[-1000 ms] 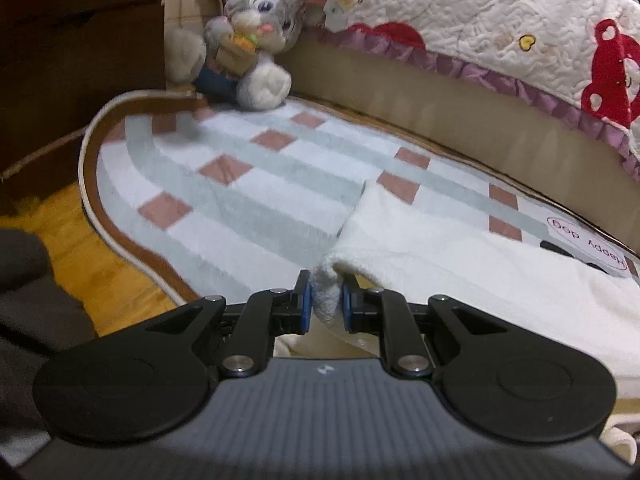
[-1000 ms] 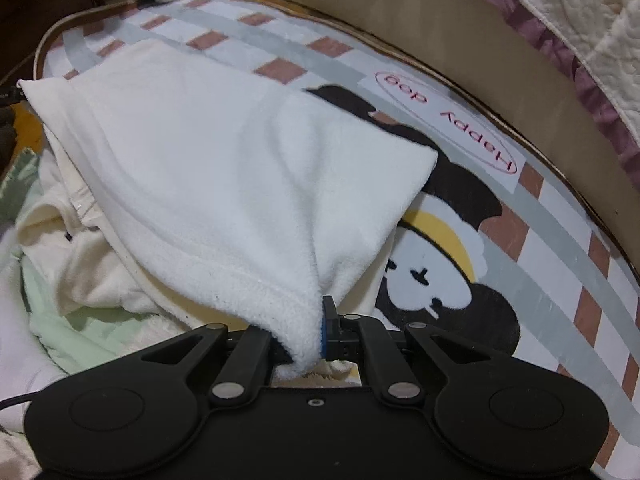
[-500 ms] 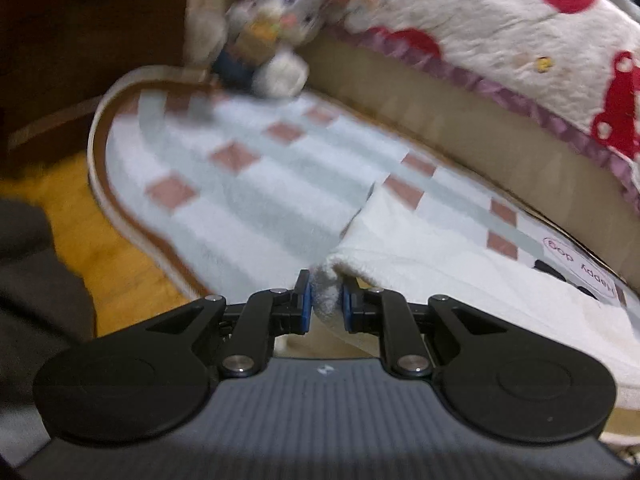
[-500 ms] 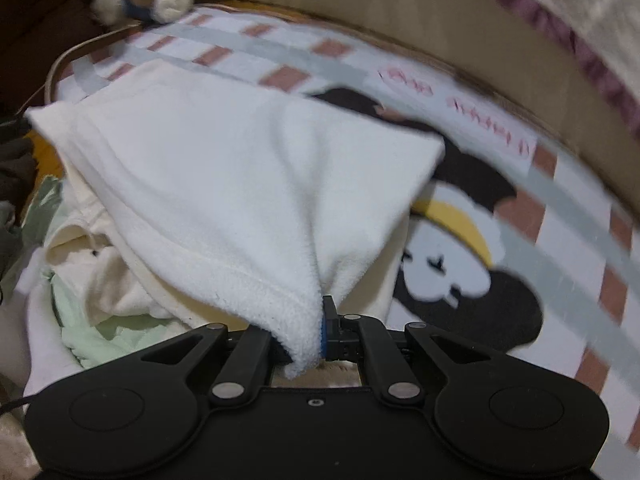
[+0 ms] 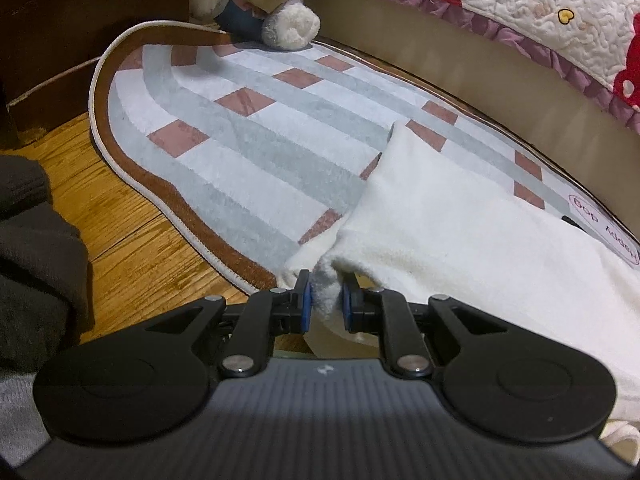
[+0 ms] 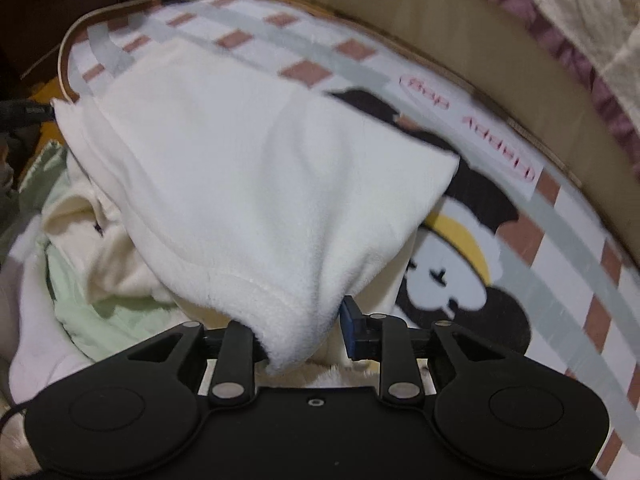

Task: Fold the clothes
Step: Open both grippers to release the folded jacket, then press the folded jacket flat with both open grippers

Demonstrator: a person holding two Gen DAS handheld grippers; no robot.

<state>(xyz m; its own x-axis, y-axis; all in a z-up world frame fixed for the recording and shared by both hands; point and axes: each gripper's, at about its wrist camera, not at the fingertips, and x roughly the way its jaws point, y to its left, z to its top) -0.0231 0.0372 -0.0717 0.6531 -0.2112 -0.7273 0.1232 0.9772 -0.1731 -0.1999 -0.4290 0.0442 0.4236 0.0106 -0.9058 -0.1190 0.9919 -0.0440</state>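
A white fleece garment (image 5: 460, 248) lies spread over a striped rug (image 5: 240, 148) with a cartoon dog print. My left gripper (image 5: 325, 300) is shut on a bunched corner of it near the rug's front edge. In the right wrist view the same garment (image 6: 260, 184) rises from the rug (image 6: 560, 280) and drapes over my right gripper (image 6: 302, 332). Its jaws stand apart. The blue right pad (image 6: 349, 320) is bare and clear of the cloth, while the left finger is hidden under the fleece.
A plush rabbit (image 5: 280, 12) sits at the rug's far corner against a bed side (image 5: 480, 76) with a quilt (image 5: 540, 8) on top. Wooden floor (image 5: 132, 240) and dark cloth (image 5: 32, 260) lie left. A pile of cream and pale green clothes (image 6: 100, 312) sits left of the right gripper.
The right gripper's jaws have spread and its blue pad has come off the fleece. Both grippers have moved forward over the rug, the left still holding its corner.
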